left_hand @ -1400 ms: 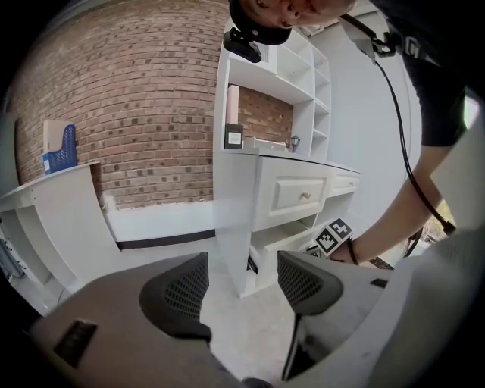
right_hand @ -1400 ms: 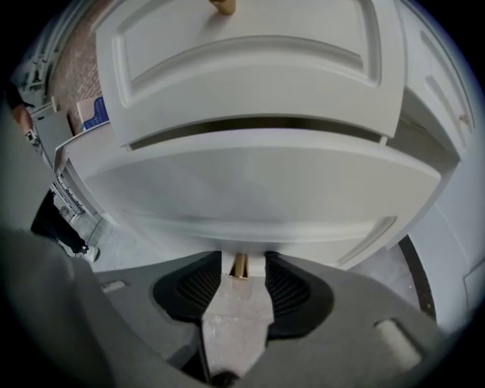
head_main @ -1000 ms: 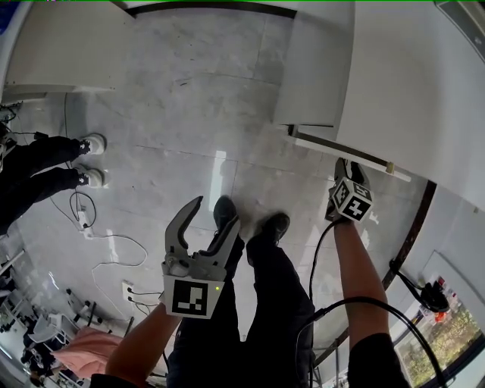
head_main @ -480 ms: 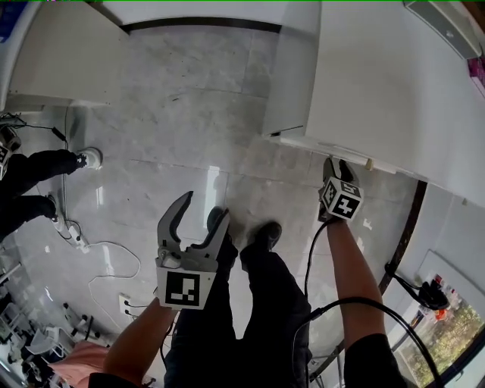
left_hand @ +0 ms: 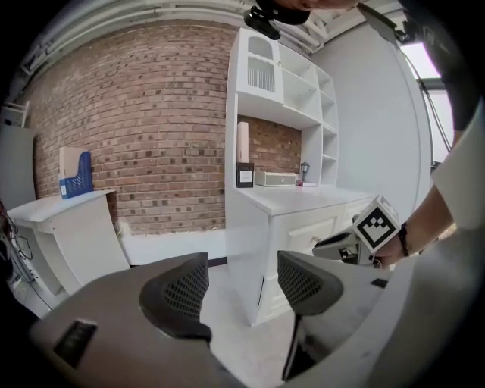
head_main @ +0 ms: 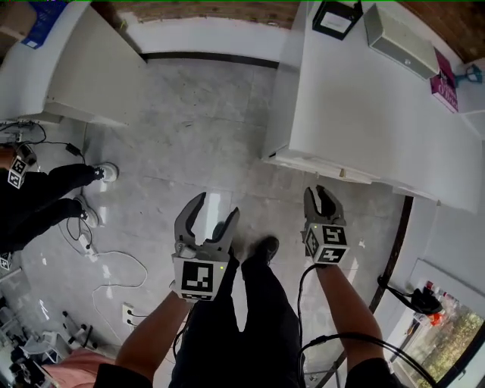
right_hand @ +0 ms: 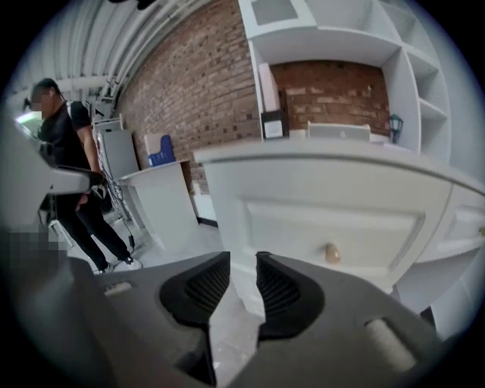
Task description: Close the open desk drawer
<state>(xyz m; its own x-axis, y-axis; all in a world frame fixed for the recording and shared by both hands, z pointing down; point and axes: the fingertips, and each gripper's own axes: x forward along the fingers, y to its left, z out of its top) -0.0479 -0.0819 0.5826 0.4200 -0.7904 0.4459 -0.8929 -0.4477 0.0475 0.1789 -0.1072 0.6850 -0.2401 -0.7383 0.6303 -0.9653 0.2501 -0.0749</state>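
The white desk (head_main: 364,106) fills the head view's right. Its drawer front (head_main: 327,168) shows as a narrow strip under the desktop edge, and I cannot tell any gap behind it. In the right gripper view the drawer front (right_hand: 333,227) with its small round knob (right_hand: 330,252) faces me. My right gripper (head_main: 322,203) hangs in front of the drawer, apart from it; its jaws are closing with a thin gap and nothing between them (right_hand: 242,284). My left gripper (head_main: 206,216) is open and empty over the floor, left of the desk (left_hand: 303,204).
A person in black (head_main: 38,197) stands at the left by a second white table (head_main: 76,68). Cables and a power strip (head_main: 106,254) lie on the grey floor. My own legs and shoes (head_main: 261,250) are below. A frame (head_main: 337,17) and a grey box (head_main: 399,38) sit on the desktop.
Both grippers have risen. The right gripper has come back from the drawer front and its jaws have narrowed. The head view now takes in the desktop.
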